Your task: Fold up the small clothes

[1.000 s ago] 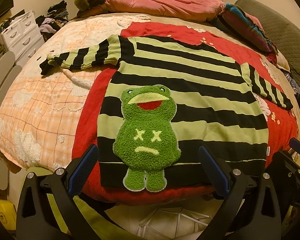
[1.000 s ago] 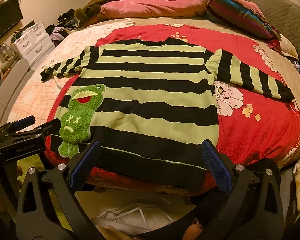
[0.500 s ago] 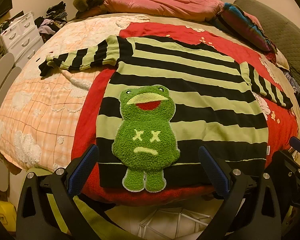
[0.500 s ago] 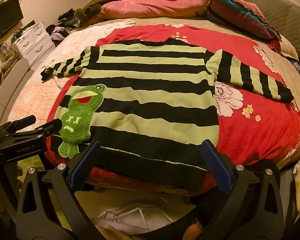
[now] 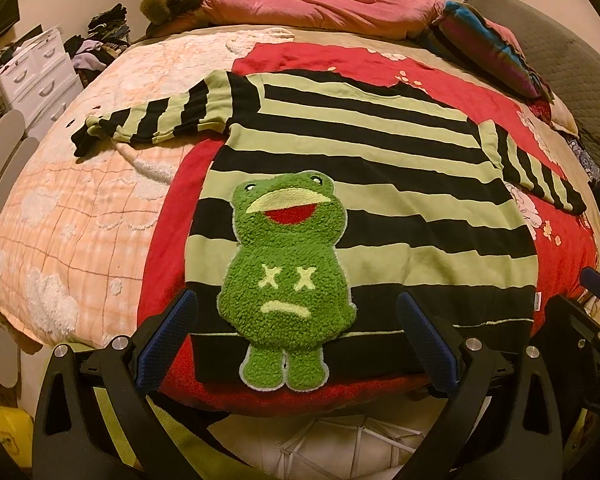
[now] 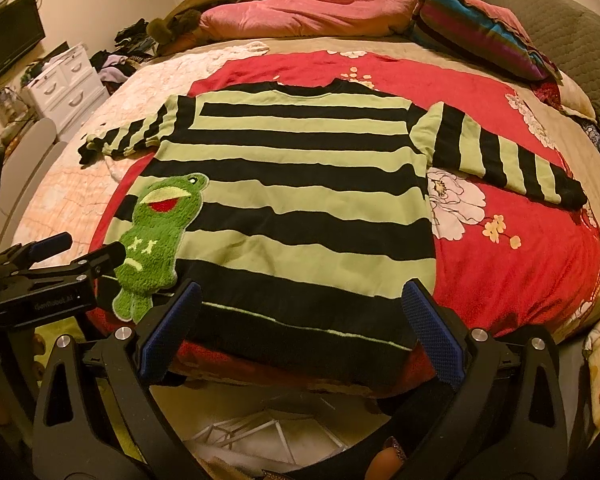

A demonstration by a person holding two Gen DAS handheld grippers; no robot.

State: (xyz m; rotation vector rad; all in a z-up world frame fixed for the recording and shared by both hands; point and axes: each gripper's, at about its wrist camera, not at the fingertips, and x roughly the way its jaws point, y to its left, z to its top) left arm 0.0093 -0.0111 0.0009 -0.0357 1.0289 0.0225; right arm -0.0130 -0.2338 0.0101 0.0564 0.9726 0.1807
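A: Surroundings?
B: Pink duvet [image 5: 320, 8] at 12 o'clock, white drawers [image 5: 40, 72] at 10; nothing blocks the sweater [image 5: 360, 184].
A: Sweater?
B: Striped knit, flat on red blanket [image 6: 520, 248], fuzzy frog patch [image 5: 286, 276] at hem.
A: Jaws?
B: Left gripper [image 5: 300, 340] and right gripper [image 6: 300, 332] spread, empty, at hem.

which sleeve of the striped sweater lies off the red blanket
The sleeve on the frog patch side: it stretches onto the peach quilt. The other sleeve rests on the red blanket.

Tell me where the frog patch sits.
The frog patch sits on the striped sweater's lower hem, dead ahead between the left gripper's open fingers.
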